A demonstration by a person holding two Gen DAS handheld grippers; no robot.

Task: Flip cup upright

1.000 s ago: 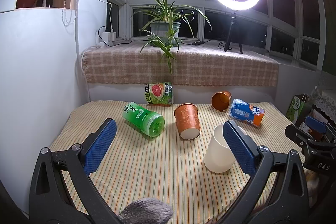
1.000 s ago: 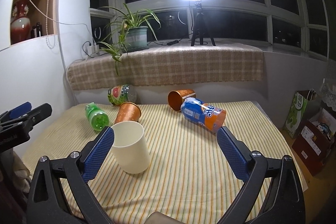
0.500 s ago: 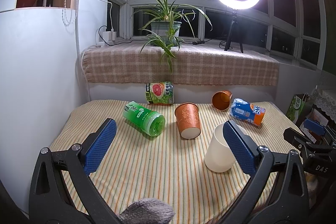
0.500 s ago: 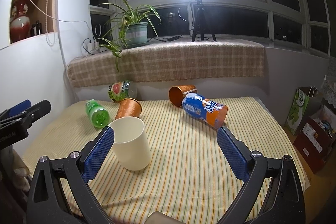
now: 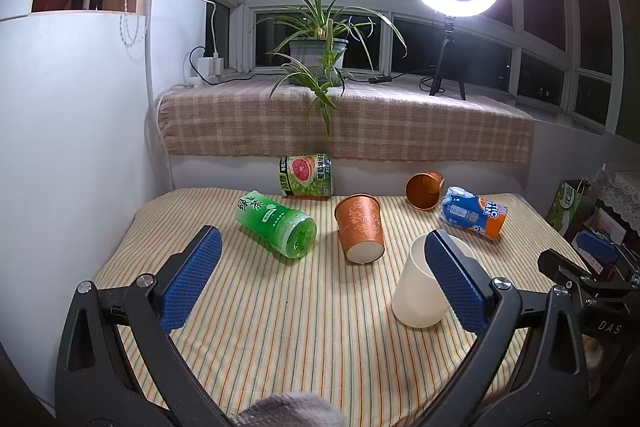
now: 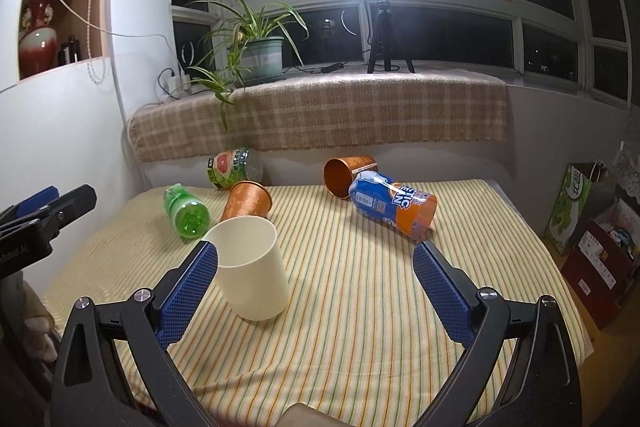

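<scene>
A cream cup [image 6: 252, 271] stands upright on the striped table, just behind my right gripper's left finger; it also shows in the left wrist view [image 5: 420, 291], partly hidden by a finger. An orange patterned cup [image 5: 360, 227] stands upside down mid-table, also in the right wrist view [image 6: 246, 201]. Another orange cup [image 5: 424, 185] lies on its side at the back, also in the right wrist view [image 6: 346, 175]. My left gripper [image 5: 320, 279] is open and empty. My right gripper [image 6: 316, 287] is open and empty, and its side shows in the left wrist view [image 5: 580, 279].
A green bottle [image 5: 276, 223], a grapefruit-label bottle [image 5: 306, 175] and a blue-orange bottle [image 5: 472, 213] lie on the striped table [image 5: 300, 315]. A checked ledge [image 5: 360, 123] with a plant and a ring light runs behind. Boxes [image 6: 596, 239] stand to the right.
The right gripper has shifted slightly, so the cream cup sits a little more to the right in its view. The left gripper and the objects have not moved.
</scene>
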